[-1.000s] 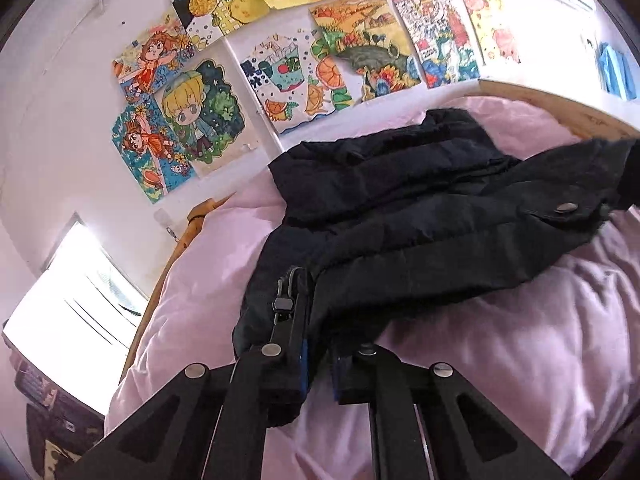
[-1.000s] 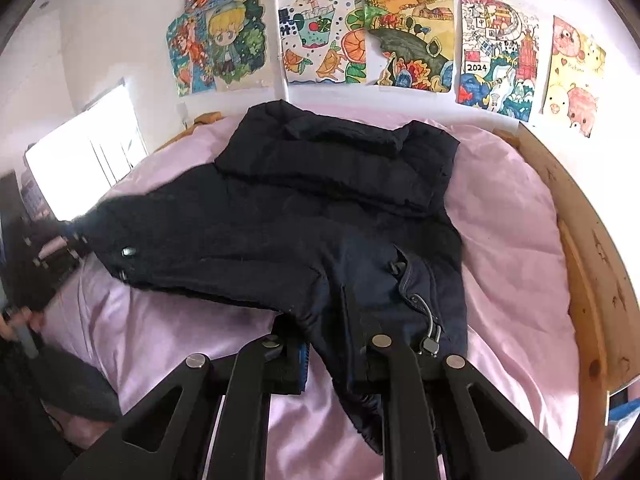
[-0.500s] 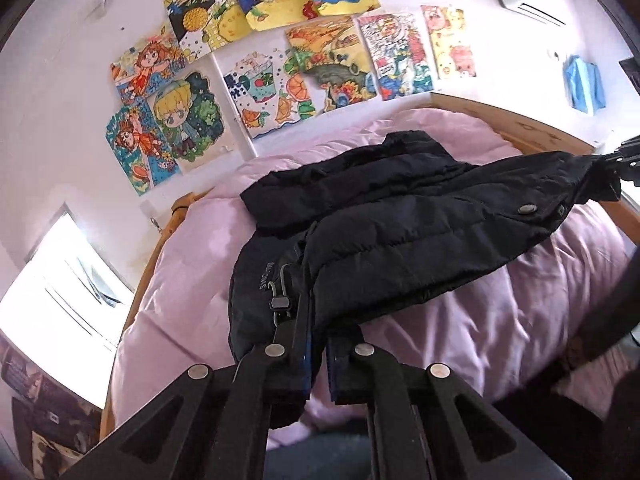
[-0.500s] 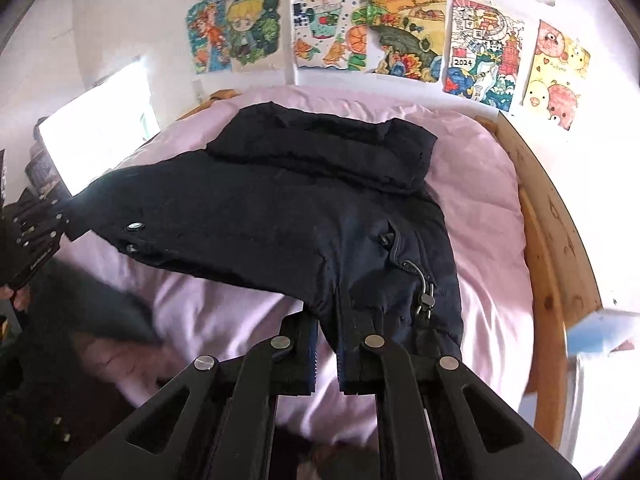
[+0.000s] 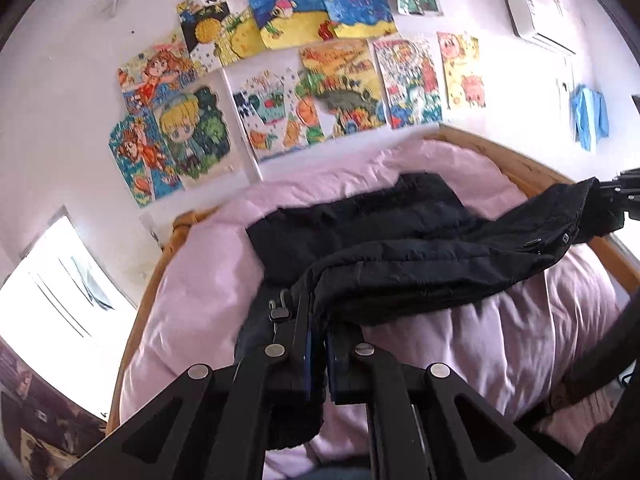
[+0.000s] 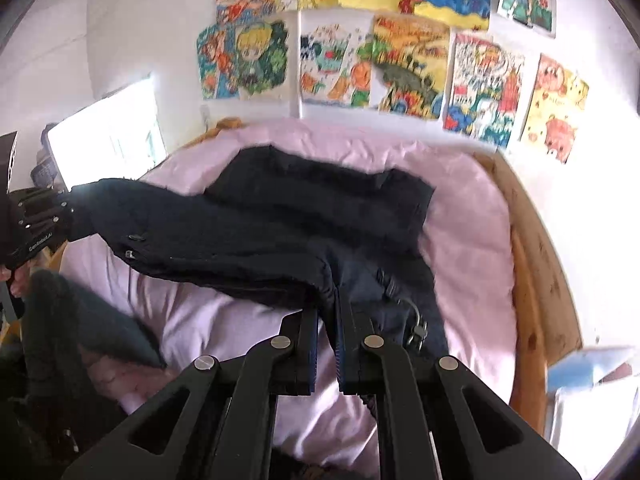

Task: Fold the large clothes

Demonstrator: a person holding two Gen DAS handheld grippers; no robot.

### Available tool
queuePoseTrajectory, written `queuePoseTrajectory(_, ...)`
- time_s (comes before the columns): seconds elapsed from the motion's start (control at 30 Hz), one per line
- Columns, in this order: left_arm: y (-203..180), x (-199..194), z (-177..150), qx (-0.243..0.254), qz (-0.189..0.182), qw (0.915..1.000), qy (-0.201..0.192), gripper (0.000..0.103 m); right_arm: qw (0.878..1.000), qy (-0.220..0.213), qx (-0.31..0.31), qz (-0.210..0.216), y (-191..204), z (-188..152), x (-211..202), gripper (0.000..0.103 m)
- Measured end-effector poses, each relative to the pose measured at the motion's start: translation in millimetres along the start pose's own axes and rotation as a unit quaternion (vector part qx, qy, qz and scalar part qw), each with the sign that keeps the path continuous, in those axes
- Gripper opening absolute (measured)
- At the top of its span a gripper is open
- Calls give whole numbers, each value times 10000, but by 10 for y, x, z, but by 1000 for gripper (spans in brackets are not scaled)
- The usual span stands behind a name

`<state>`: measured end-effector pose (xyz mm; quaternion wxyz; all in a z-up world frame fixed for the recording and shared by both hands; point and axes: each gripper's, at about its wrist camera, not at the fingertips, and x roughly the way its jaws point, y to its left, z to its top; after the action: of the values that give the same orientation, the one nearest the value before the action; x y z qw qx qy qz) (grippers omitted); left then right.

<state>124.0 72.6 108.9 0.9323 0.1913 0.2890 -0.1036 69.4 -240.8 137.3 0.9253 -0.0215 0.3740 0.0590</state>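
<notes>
Since a second ago we have lifted the jacket's [image 5: 404,264] hem higher off the bed [image 5: 200,280]. Our left gripper [image 5: 318,344] and right gripper [image 6: 328,340] each have their jaws clamped tight on its fabric.

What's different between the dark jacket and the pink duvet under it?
Colour: the jacket is near-black, the duvet pale pink.
Pose: the jacket's near edge is held up off the duvet, pinched by the left tongs and the right tongs; the duvet lies on the bed.
Extent: the duvet covers the bed, the jacket only its middle.
Both are soft, padded fabric.
</notes>
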Motion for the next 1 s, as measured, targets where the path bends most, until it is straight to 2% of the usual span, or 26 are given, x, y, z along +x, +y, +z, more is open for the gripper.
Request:
queuePoseTrajectory(0.13,96,185,314,-170,31,9998,-60,6,9997,-199,141,-42,-91,299,117,7)
queuePoseTrajectory(0.33,207,530,761,-261,150,9995,68,6,9986,-410,82,-317,-182,731,413,7)
queuePoseTrajectory(0.57,229,949,1192,-164,337,9992,146,6,9968,-432,-155,-658,-210,1203,799,7)
queuePoseTrajectory(0.7,229,1234,1360,-120,379,9991,178,6,9961,-441,-174,-743,-307,1409,1072,7)
queuePoseTrajectory(1.0,231,2058,1598,-142,421,9986,271,6,9934,-578,-275,-954,-464,1645,1796,7)
